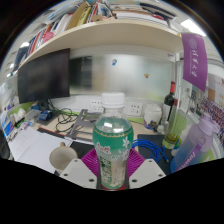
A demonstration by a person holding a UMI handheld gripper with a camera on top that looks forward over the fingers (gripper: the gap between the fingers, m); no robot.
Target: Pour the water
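A green-labelled water bottle [113, 150] is gripped upright in the claw [113, 172], both pink pads pressed against its sides, so that no water is spilled before pouring. It is held above the cluttered worktop [40, 145], near its front edge.

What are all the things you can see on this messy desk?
Bottle: one, clear green plastic with a white cap, standing between the fingers.
White container: one, just behind the bottle.
Monitor: one, black, screen off, back on the desk beside the bottle.
Dark bottle: one, upright on the far side of the desk from the monitor.
Shelf: one, pale wood, above the desk.
Books: several, mixed colours, standing on the shelf.
Ceiling light: one, white, glowing above.
Cables: a few, dark, lying under the monitor.
Gripper: one, white fingers with pink pads, at either side of the bottle.
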